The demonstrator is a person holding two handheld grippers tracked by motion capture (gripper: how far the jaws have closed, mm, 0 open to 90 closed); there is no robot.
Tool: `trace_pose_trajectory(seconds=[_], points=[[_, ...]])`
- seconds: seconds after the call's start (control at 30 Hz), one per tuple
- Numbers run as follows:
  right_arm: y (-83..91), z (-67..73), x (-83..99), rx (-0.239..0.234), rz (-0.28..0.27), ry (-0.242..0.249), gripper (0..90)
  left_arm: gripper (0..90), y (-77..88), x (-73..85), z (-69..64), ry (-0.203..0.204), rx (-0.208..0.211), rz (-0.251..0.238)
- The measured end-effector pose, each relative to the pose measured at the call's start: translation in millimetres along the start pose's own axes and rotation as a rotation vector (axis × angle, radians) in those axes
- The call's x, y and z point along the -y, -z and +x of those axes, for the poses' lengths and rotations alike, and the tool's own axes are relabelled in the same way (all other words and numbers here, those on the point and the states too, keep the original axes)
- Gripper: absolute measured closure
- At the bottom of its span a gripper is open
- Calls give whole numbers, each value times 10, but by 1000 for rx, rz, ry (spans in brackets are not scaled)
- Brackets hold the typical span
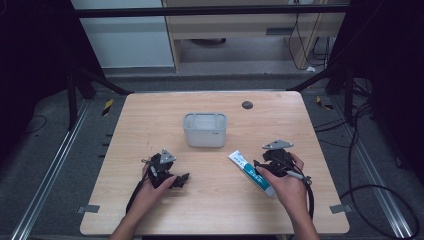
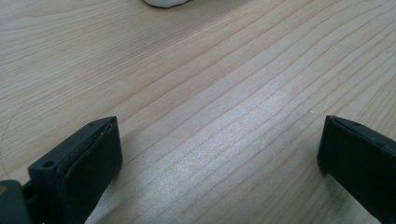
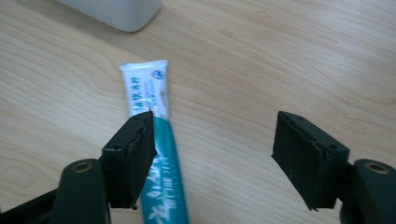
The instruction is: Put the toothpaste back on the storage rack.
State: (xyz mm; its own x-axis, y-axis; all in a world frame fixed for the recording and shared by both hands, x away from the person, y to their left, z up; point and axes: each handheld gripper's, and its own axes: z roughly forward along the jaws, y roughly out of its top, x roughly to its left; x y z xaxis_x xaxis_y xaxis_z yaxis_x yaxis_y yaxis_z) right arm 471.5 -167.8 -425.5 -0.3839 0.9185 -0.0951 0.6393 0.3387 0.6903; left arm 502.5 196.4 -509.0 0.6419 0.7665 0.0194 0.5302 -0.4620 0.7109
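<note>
Toothpaste tube [image 3: 156,154] — lower end cut off behind hand-held gripper [image 3: 212,149].

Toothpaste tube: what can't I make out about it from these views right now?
- Cap end of the toothpaste tube: high view, hidden under the right gripper and hand.
- Lower end: right gripper view, cut off by the bottom edge.
- Print on the tube: too small and blurred to read.

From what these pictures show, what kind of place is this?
Probably a lab bench set up for recording. A bare wooden table sits between dark stands with loose floor cables, and only a white bin and a toothpaste tube are laid out.
</note>
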Motion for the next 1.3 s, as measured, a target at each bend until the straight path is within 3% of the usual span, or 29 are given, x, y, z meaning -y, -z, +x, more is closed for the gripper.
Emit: trace_pose_trajectory(seconds=[0.1, 0.13, 0.33, 0.7, 0.97, 1.2, 1.3], points=[[25, 46, -57, -7, 19, 8, 342, 0, 12, 12, -2, -4, 4, 0], [33, 84, -119, -23, 57, 33, 351, 0, 16, 16, -5, -5, 4, 0], [25, 127, -221, -67, 136, 73, 379, 0, 16, 15, -5, -4, 3, 0], [-21, 214, -197, -116, 176, 106, 515, 0, 9, 7, -9, 2, -3, 1], [-207, 284, -234, -139, 223, 112, 521, 0, 13, 9, -12, 1, -3, 2], [-276, 346, -302, -135, 252, 138, 481, 0, 16, 14, -11, -2, 2, 1], [-308, 344, -309, -129, 264, 127, 456, 0, 16, 14, -10, -2, 2, 1]])
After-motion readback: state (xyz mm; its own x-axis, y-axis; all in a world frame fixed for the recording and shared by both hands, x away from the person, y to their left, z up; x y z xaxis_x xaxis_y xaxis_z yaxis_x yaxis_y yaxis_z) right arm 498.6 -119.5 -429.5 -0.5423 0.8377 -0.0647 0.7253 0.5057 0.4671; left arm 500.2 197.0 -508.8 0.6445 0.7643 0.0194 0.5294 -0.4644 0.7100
